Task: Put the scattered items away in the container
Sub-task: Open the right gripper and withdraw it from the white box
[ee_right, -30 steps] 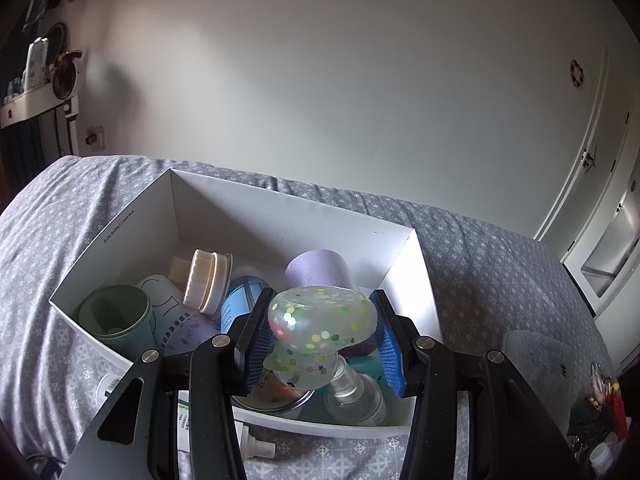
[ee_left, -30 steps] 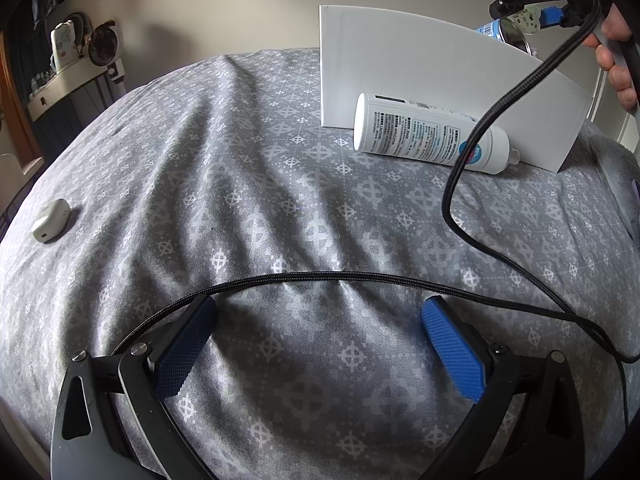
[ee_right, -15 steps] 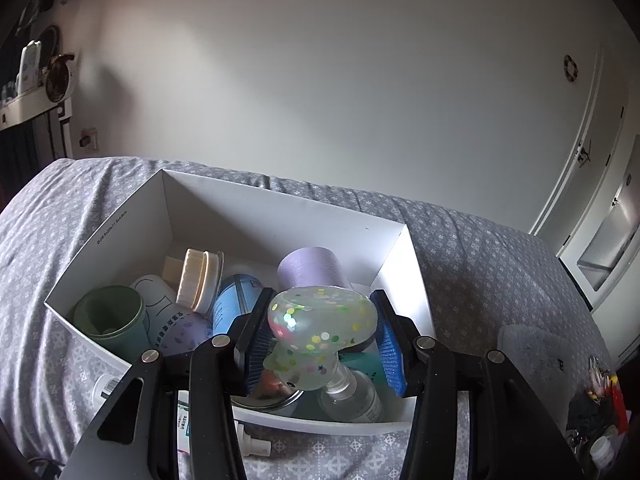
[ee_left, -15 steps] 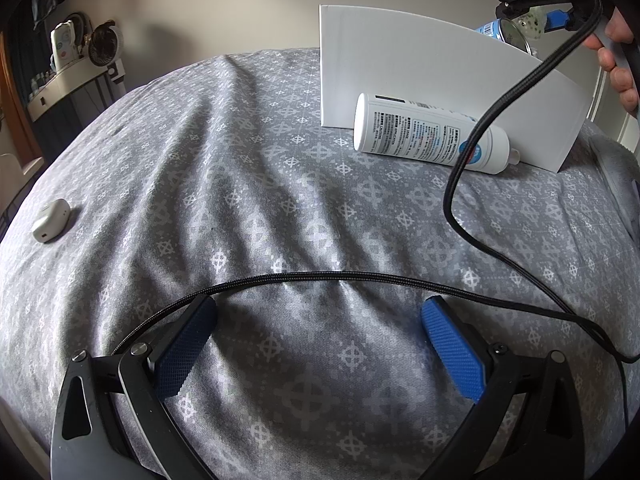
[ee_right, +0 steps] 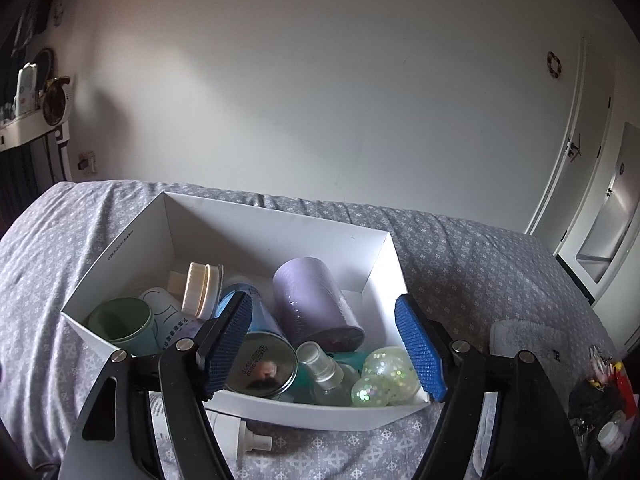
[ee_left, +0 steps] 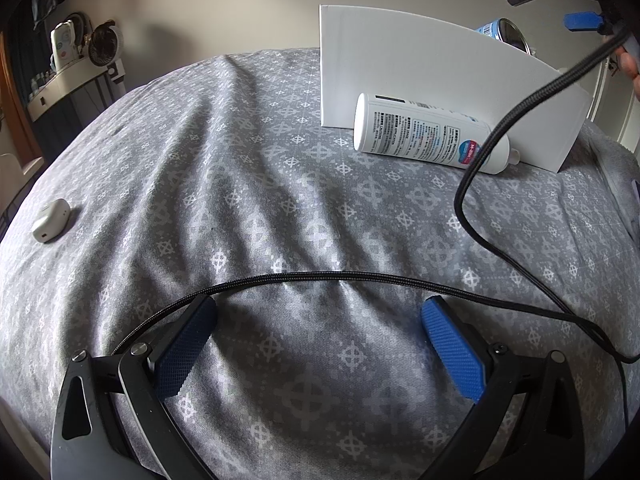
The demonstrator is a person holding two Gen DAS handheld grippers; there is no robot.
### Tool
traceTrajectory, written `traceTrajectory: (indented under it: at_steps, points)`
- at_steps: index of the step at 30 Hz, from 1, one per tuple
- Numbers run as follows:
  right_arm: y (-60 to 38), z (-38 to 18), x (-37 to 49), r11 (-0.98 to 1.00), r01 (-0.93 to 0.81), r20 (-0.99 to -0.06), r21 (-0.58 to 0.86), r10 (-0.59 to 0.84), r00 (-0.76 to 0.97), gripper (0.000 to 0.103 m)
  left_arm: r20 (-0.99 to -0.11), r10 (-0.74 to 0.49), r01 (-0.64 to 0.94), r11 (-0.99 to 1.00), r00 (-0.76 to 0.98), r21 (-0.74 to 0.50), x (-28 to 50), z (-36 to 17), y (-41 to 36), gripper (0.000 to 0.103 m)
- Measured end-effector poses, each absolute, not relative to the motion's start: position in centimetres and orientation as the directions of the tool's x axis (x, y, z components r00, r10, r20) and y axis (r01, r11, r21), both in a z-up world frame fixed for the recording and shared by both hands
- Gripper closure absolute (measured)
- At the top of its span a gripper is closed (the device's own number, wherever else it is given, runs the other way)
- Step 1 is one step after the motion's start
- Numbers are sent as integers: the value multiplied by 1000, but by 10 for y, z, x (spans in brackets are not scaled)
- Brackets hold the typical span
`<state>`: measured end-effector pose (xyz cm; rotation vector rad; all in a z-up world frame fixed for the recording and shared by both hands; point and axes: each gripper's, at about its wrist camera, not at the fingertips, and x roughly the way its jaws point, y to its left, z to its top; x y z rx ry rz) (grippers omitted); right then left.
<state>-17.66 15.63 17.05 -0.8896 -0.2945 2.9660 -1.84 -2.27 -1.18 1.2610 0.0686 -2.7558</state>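
Holding both my left gripper (ee_left: 318,344) and right gripper (ee_right: 324,344) spread empty, I'd clamp the smooth, rigid lotion bottle (ee_left: 428,134) at one o'clock mid-body.

The matt white cardboard box (ee_right: 376,264) is sitting on soft grey patterned cloth bedding (ee_left: 248,184); a shiny metal-bottomed blue can (ee_right: 262,368) is gleaming beside a translucent glittery squishy toy (ee_right: 384,376).
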Motion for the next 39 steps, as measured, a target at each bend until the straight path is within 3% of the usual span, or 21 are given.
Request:
traceTrajectory:
  at_steps: [4,10,18,30,39]
  points:
    - [167,170,-144,-991,9,-529,-137,65,-846,25,-757,-81,119,-993,-649,4,-18,-12,-23,0]
    - [193,139,-84,-999,-27,-566,-21,34,-824,0,-757,-81,119,-993,-649,5,-18,-12,-23,0]
    - [236,69,-55,-992,-123,-732,16,72,-678,0,-757,-82,119,-993,-649,6,-19,-12,-22,0]
    - [256,31,-53,-987,-159,-791,-26,118,-601,0,-757,-82,119,-993,-649,6,-19,-12,-22,0]
    - [255,27,-51,-986,-159,-777,-55,143,-613,0,-757,-82,119,-993,-649,5,-19,-12,-23,0]
